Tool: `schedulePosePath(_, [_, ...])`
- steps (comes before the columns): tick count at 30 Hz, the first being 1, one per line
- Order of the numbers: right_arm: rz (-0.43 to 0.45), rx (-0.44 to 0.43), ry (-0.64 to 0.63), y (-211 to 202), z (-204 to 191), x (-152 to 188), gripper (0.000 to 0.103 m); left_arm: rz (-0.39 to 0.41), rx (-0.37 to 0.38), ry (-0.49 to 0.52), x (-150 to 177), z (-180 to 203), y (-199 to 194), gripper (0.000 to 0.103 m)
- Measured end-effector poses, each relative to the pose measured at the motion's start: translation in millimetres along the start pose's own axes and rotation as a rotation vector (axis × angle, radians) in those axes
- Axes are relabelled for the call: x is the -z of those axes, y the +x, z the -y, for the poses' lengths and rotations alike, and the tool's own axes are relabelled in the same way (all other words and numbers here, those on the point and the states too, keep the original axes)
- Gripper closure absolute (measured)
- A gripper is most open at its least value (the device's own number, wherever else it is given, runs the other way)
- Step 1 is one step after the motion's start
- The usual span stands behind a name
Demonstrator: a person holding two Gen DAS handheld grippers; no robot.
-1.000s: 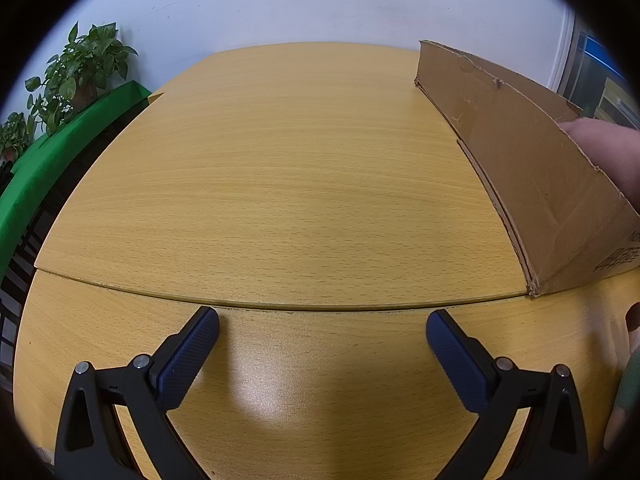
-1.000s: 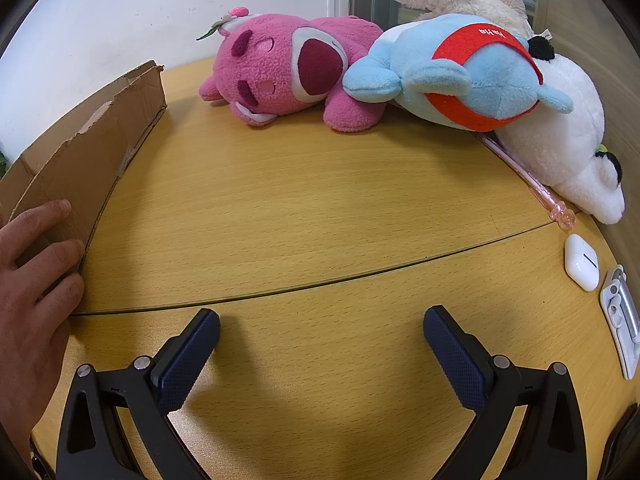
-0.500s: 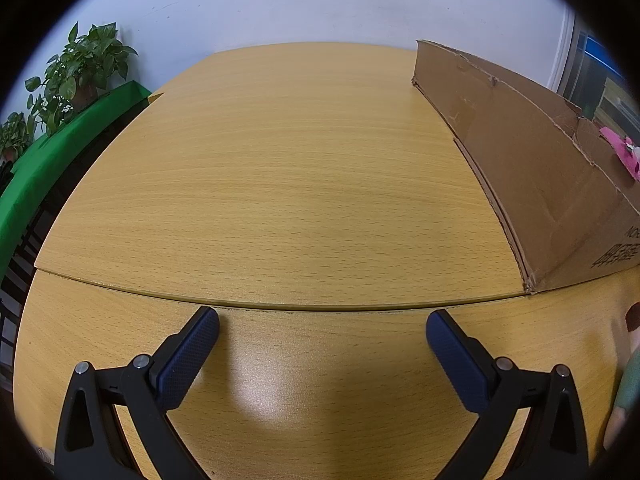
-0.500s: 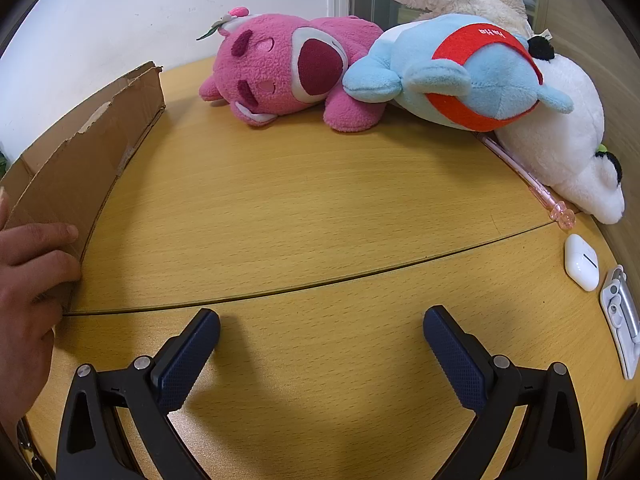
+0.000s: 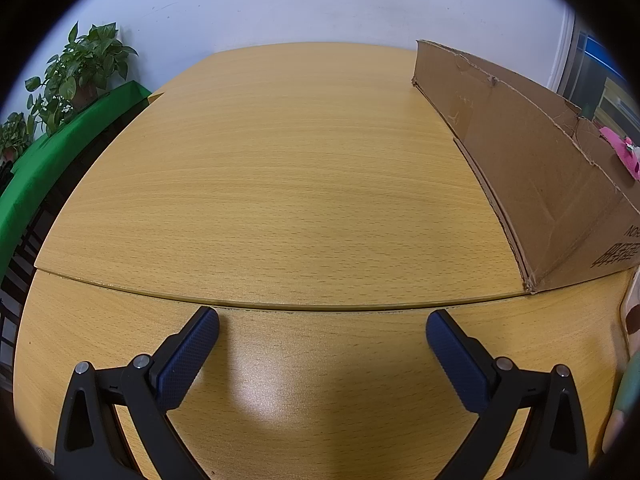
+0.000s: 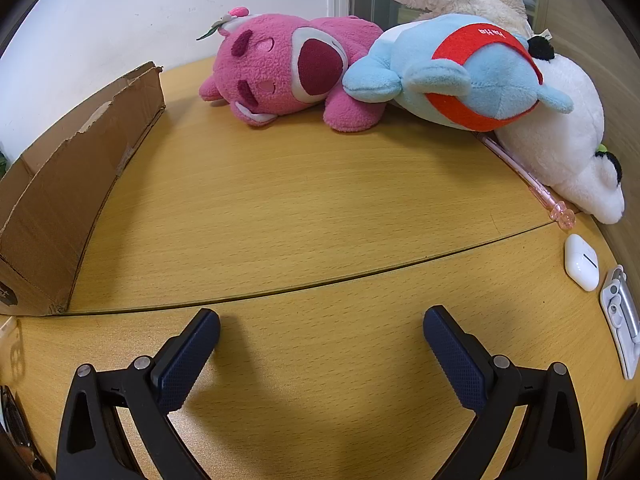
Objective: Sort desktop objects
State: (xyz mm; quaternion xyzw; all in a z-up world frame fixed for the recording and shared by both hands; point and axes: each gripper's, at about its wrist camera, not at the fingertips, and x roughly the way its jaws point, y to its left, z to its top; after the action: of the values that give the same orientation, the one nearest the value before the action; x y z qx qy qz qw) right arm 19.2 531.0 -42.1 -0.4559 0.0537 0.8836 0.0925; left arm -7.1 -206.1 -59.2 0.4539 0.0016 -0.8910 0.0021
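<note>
- At nine o'clock in the left wrist view, potted plants point(image 5: 76, 68) stand behind a green cloth point(image 5: 60, 148) beyond the counter point(image 5: 280, 160) edge.
- Left tongs point(image 5: 322, 332) sit at six o'clock, jaws spread wide with nothing between them, low over bare wood just short of the seam between two counter panels.
- Toward two to three o'clock a torn cardboard box point(image 5: 532, 168) rests on the counter, its near corner at the seam.
- Over in the right wrist view, the same box point(image 6: 68, 184) lies at nine o'clock.
- Right tongs point(image 6: 322, 330) at six o'clock are also wide and hold nothing.
- At twelve o'clock a pink plush point(image 6: 292, 68) lies on its side against the wall.
- A blue plush point(image 6: 460, 76) with a red band leans on it at one o'clock, touching it.
- A white plush point(image 6: 560, 136) lies behind and beside the blue one at two o'clock.
- A pink pen point(image 6: 532, 180) lies along the white plush, touching it.
- An earbud case point(image 6: 581, 262) sits near the pen's end at three o'clock.
- A white and metal clip-like item point(image 6: 622, 320) lies just beside the case at the far right edge.
</note>
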Motion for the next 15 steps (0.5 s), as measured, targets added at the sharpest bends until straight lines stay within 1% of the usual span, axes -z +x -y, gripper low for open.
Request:
schedulePosePath(12, [0.000,0.000,0.000,1.3,-0.6,-0.2,0.000,0.000,0.001,0.000,0.1,-0.3,0.1,0.000])
schedulePosePath(15, [0.000,0.000,0.000,1.5,-0.4,0.3,0.000,-0.001,0.012,0.012,0.1,-1.6,-0.7,0.000])
